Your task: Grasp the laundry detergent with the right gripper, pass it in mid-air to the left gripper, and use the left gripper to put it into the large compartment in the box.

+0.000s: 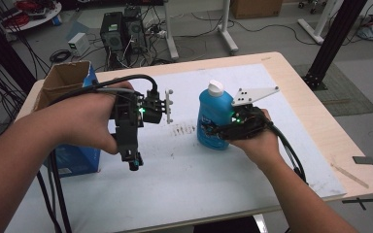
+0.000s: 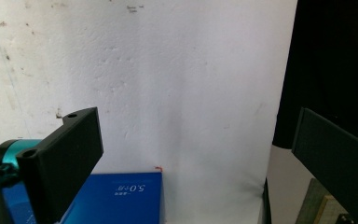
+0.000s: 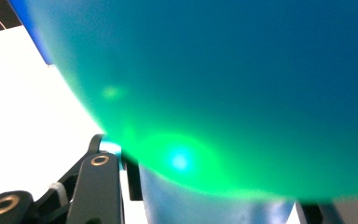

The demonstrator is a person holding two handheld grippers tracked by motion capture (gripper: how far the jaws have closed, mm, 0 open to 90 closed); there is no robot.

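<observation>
White table sheet [image 1: 213,160], cluttered cabled floor [image 1: 184,34].

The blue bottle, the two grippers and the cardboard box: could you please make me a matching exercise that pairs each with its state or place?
Things:
1. blue bottle
2. left gripper
3. right gripper
4. cardboard box

States or places:
A. fingers wide apart, nothing between them
B. stands upright on the white mat, white cap on top
C. at the table's left edge, top flaps open
D. shut on the bottle's lower body

Pairs: 1-B, 2-A, 3-D, 4-C
</observation>
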